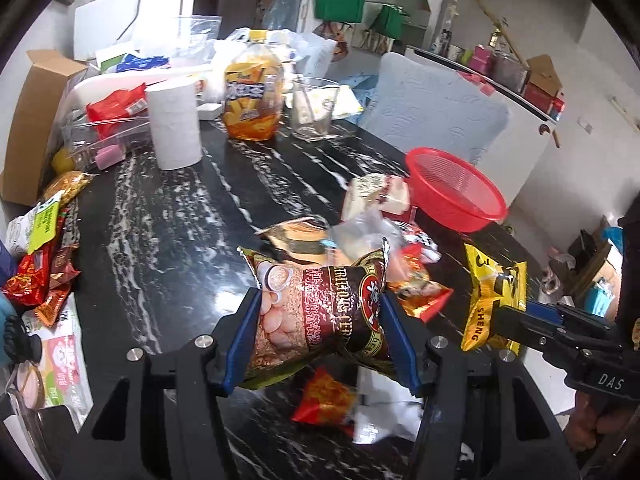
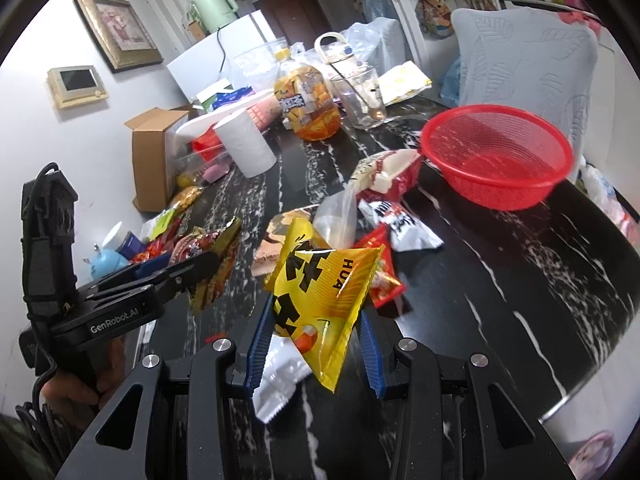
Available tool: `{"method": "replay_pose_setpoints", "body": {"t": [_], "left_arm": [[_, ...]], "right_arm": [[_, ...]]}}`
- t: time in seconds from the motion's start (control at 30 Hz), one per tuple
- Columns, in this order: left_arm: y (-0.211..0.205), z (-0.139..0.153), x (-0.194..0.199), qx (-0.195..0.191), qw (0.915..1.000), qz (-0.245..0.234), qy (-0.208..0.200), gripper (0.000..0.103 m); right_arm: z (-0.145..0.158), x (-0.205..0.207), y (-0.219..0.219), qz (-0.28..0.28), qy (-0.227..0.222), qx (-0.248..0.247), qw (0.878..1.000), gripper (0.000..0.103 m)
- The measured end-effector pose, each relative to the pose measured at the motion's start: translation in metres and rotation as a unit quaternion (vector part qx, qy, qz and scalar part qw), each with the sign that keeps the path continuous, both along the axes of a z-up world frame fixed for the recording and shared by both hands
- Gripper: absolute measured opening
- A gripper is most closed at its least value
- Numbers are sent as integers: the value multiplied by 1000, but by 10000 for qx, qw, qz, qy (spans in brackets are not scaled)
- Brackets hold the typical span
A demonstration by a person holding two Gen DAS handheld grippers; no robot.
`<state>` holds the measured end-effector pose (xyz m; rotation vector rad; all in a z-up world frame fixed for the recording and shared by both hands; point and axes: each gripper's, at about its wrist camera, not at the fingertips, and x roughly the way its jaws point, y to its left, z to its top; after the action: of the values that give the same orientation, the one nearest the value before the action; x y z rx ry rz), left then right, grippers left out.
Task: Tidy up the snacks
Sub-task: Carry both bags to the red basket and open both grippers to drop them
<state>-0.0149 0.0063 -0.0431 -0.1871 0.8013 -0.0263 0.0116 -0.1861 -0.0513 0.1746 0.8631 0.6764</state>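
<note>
From the left wrist camera, the left gripper (image 1: 322, 312) is clenched on a brown snack packet (image 1: 320, 316), its blue pads pressing both sides of the bag and holding it clear of the black marble table (image 1: 168, 240); to the right, the right gripper (image 1: 506, 316) comes in from the edge with a yellow snack packet (image 1: 494, 296) pinched in its tip; between and beyond the two lies a loose heap of snack packets (image 1: 372, 232), with an orange-red packet (image 1: 326, 398) on the table just under the brown one; a red mesh basket (image 1: 456, 192) sits past the heap at the table's right edge, with no snacks visible inside it; farther back stand a white paper roll (image 1: 174, 124), a bottle of orange contents (image 1: 254, 92) and a clear glass cup (image 1: 314, 108); more packets (image 1: 44, 256) are piled at the left edge near a cardboard box (image 1: 36, 120); from the right wrist camera, the right gripper (image 2: 316, 344) grasps the yellow snack packet (image 2: 324, 300) between its blue pads, the bag tilted and lifted above the table (image 2: 500, 300); the left gripper (image 2: 204, 264) reaches in from the left, closed on the brown snack packet (image 2: 212, 264); the heap of snack packets (image 2: 376, 220) lies ahead, and the red mesh basket (image 2: 500, 156) sits beyond it to the right, beside a pale chair back (image 2: 528, 60); the paper roll (image 2: 244, 144), the bottle (image 2: 308, 104) and the glass cup (image 2: 360, 96) stand behind
</note>
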Motion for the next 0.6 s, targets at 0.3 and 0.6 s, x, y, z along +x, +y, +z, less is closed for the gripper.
{"method": "replay_pose_setpoints", "body": {"t": [0.3,0.6], "left_arm": [[-48,1,8,-12,9982,-601,66,58],[-92,-2,29,3,9939,-1080,240,58]], "right_arm": [[-2,-13,-36,-364,-27,81,9993,40],[-8,-11,-70,-727,-21,5,9974,40]]}}
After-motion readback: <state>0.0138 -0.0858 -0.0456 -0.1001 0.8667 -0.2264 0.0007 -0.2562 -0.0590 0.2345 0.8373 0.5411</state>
